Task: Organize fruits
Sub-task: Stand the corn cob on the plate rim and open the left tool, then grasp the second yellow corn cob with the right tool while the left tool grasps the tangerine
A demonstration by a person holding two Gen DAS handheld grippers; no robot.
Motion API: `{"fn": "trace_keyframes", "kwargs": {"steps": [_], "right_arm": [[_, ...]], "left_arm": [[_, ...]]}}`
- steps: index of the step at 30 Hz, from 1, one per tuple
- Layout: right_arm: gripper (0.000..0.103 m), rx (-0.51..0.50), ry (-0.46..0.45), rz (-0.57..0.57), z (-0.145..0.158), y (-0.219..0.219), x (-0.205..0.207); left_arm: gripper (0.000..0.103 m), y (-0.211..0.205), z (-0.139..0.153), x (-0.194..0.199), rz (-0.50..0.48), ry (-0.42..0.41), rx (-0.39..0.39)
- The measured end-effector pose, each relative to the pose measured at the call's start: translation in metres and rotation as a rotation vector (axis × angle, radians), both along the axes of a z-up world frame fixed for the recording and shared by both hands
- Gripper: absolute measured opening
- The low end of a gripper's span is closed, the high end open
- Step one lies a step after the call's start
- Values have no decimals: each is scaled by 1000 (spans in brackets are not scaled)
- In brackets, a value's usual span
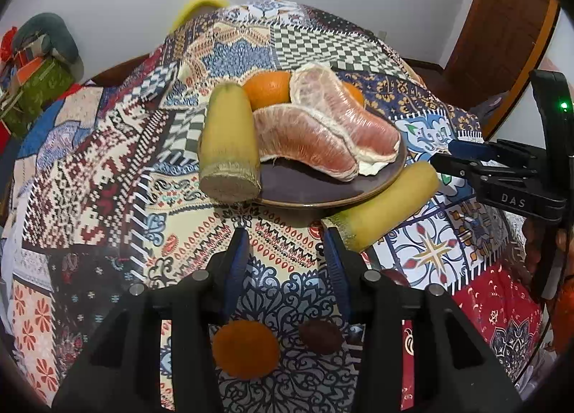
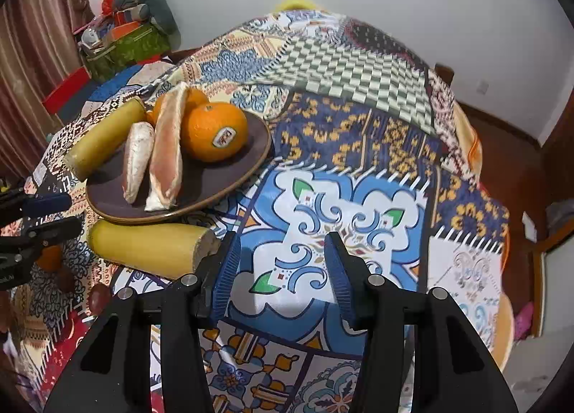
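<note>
A brown plate (image 1: pixel 308 194) (image 2: pixel 251 158) holds two pink pomelo segments (image 1: pixel 323 136) (image 2: pixel 166 151), oranges (image 1: pixel 267 88) (image 2: pixel 213 131) and one yellow-green cane piece (image 1: pixel 229 147) (image 2: pixel 104 136) leaning on its left rim. A second cane piece (image 1: pixel 387 201) (image 2: pixel 147 244) lies on the cloth beside the plate. A small orange (image 1: pixel 245 348) and a dark brown fruit (image 1: pixel 321 336) lie under my left gripper (image 1: pixel 287 237), which is open and empty. My right gripper (image 2: pixel 281 244) is open and empty over the cloth, right of the second cane piece; it also shows in the left wrist view (image 1: pixel 462 158).
A patchwork cloth (image 2: pixel 358 133) covers the table. A green box with clutter (image 2: pixel 122 43) stands at the far left by a curtain. A wooden door frame (image 1: pixel 502 36) and floor lie beyond the table's right edge.
</note>
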State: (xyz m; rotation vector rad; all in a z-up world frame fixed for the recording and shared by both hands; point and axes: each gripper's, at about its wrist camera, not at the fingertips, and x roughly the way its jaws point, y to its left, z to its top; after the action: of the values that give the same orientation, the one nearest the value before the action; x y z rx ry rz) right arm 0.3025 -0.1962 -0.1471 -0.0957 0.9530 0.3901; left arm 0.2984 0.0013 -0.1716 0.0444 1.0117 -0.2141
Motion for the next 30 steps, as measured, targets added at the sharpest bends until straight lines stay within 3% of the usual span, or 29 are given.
{"fn": "trace_keyframes", "kwargs": {"steps": [11,17,19,20,23,26,30], "right_arm": [[45,0,2,45,1,8,-11],[45,-8,-15,87,9,-6,-43],[45,46,6,132,11,-10,-57],[45,52,6,151,13,-10,-65],[45,-38,-49,182,15,2,-86],[45,-14,-40,201,17,6,-90],[45,-7,-58,200,23,12,-79]], "left_arm": [[43,1,-3,4,9,16,-4],[43,-12,-3,-3,-28,21,21],[43,-20,-2,-4,-88,54,-69],[43,-26,-2,-6,-99,59,-75],[43,-47,3,-11,-118,7,-4],[43,-45,10,-15,-101,1,-44],[43,-24,19,-22,-40,-28,-16]]}}
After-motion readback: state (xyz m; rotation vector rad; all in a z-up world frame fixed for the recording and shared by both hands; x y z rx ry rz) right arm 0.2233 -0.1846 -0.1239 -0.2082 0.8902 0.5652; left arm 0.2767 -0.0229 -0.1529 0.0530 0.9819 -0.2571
